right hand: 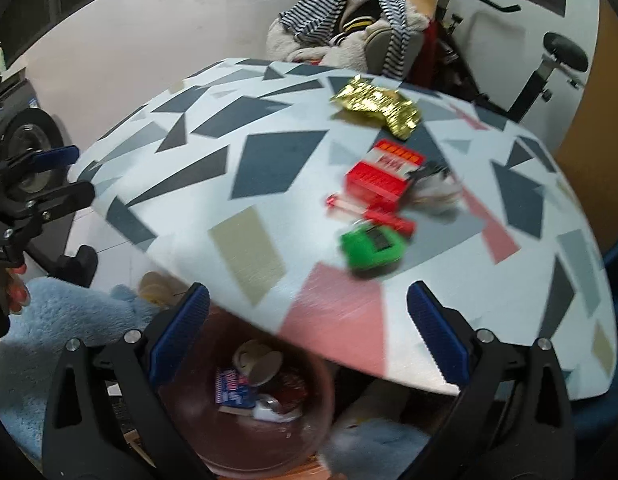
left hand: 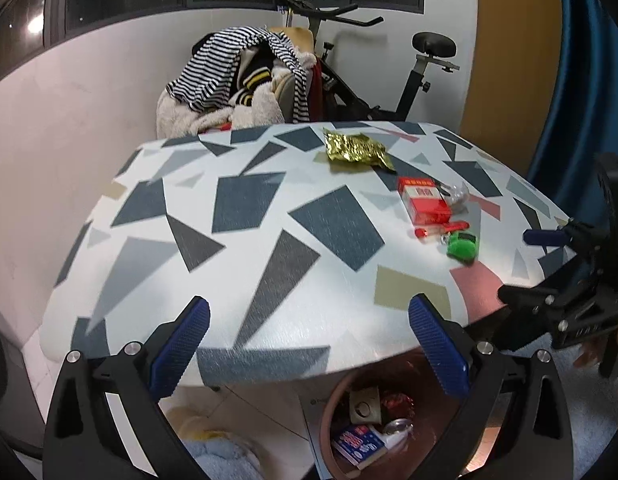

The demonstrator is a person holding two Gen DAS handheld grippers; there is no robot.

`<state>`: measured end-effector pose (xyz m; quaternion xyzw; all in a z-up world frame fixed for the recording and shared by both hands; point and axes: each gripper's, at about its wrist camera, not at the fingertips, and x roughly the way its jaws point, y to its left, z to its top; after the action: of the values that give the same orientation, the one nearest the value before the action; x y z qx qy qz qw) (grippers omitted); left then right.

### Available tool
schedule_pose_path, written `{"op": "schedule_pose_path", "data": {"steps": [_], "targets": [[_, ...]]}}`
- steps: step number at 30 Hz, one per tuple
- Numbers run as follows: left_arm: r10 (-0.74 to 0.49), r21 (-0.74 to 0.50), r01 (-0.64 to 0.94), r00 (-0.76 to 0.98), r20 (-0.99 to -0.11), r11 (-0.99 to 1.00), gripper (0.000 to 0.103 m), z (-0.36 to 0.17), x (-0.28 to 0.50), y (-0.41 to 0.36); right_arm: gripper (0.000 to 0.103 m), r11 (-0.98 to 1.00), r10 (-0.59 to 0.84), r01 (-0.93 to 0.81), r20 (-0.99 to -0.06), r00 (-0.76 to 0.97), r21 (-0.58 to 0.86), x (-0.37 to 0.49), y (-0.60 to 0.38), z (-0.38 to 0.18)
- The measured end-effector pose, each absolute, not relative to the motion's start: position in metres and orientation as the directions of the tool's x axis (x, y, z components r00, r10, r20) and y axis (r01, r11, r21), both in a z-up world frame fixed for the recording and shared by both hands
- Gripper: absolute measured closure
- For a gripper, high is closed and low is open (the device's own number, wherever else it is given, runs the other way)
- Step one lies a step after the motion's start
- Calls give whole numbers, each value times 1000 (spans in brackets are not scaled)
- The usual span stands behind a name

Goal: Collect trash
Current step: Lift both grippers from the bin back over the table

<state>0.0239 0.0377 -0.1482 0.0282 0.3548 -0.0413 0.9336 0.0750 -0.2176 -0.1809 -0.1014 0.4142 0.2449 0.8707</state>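
Observation:
A gold crinkled wrapper (left hand: 357, 150) (right hand: 379, 106), a red cigarette box (left hand: 423, 204) (right hand: 381, 178), crumpled clear plastic (left hand: 457, 194) (right hand: 435, 192), a red lighter (left hand: 441, 230) (right hand: 369, 212) and a small green item (left hand: 463, 245) (right hand: 371, 248) lie on the patterned table (left hand: 245, 248) (right hand: 213, 184). A brown trash bin (left hand: 389, 428) (right hand: 249, 400) with trash inside stands under the table's near edge. My left gripper (left hand: 309, 344) is open and empty over that edge. My right gripper (right hand: 309, 332) is open and empty, above the bin and near the green item.
A chair piled with striped and fleece clothes (left hand: 237, 80) (right hand: 349, 28) and an exercise bike (left hand: 389, 80) (right hand: 529, 60) stand behind the table. A blue fluffy rug (right hand: 61, 328) lies on the floor. A washing machine (right hand: 21, 152) is at the left.

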Motion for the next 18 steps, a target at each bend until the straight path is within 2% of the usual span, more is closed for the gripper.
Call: {"op": "schedule_pose_path", "data": {"steps": [6, 18], "targets": [[-39, 30, 77, 759, -650, 997, 6, -139, 36, 41, 5, 872, 316, -490, -763, 565, -2, 92, -236, -168], [-46, 4, 63, 769, -638, 998, 6, -135, 55, 47, 5, 881, 321, -472, -771, 549, 31, 111, -256, -168]]}}
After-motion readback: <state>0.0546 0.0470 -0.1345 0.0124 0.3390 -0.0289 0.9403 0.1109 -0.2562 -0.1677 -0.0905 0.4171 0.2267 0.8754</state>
